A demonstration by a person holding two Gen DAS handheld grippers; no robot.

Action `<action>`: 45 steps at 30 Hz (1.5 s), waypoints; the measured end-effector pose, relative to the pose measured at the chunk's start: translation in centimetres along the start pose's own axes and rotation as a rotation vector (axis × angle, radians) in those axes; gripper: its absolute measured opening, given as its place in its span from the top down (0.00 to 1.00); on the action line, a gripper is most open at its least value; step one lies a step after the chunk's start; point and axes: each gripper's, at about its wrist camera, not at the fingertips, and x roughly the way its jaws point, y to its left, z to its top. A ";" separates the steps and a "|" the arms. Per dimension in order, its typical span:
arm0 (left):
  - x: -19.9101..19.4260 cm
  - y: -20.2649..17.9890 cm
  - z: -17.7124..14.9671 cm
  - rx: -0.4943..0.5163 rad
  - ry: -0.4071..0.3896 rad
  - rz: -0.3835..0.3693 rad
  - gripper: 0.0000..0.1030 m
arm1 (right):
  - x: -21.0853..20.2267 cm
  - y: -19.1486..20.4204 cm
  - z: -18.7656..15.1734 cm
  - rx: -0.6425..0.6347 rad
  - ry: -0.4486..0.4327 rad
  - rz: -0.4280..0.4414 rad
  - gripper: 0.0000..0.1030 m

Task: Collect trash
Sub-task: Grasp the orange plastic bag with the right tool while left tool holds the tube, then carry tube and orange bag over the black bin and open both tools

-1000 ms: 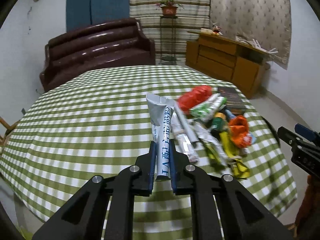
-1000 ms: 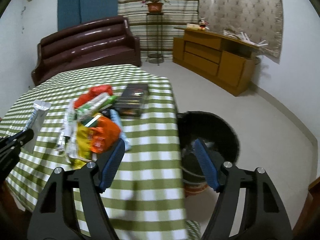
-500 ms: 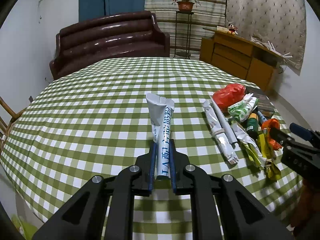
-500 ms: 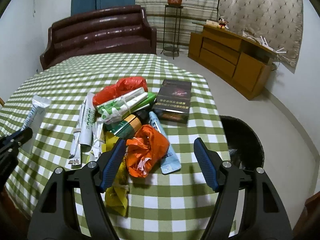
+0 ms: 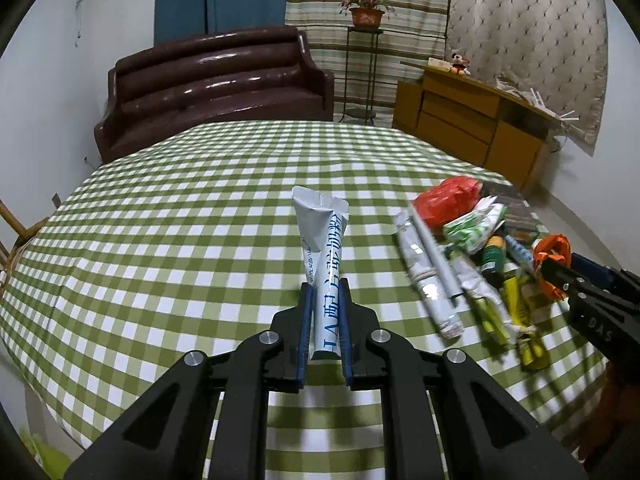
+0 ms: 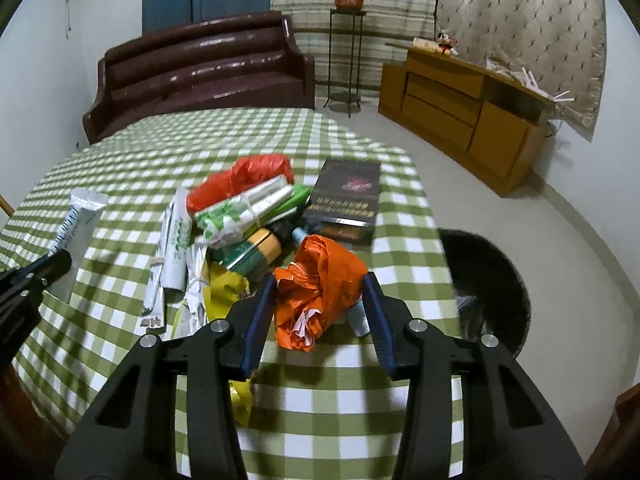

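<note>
My left gripper is shut on a white and blue tube wrapper and holds it above the green checked tablecloth; the wrapper also shows in the right wrist view. My right gripper is open, its jaws on either side of a crumpled orange plastic bag at the near end of the trash pile. The pile holds a red bag, a green and white packet, a rolled paper and a yellow wrapper.
A dark box lies on the table behind the pile. A black trash bin stands on the floor just off the table's right edge. A brown sofa and a wooden cabinet are behind.
The right gripper swung from the bin back over the table and came down around the orange bag, narrowing its jaws. The left gripper moved left, away from the pile, still holding the tube wrapper.
</note>
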 end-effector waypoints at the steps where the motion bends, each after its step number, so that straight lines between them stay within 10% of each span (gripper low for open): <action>1: -0.2 -0.5 0.2 0.006 -0.008 -0.010 0.87 | -0.3 -0.3 0.1 0.005 -0.007 -0.004 0.58; 20: 1.0 -17.2 2.9 0.186 -0.073 -0.269 0.87 | -0.4 -15.0 -0.7 0.150 -0.055 -0.208 0.58; 45: 7.3 -27.8 3.6 0.283 0.030 -0.300 0.86 | 4.7 -21.3 -0.9 0.220 -0.034 -0.203 0.58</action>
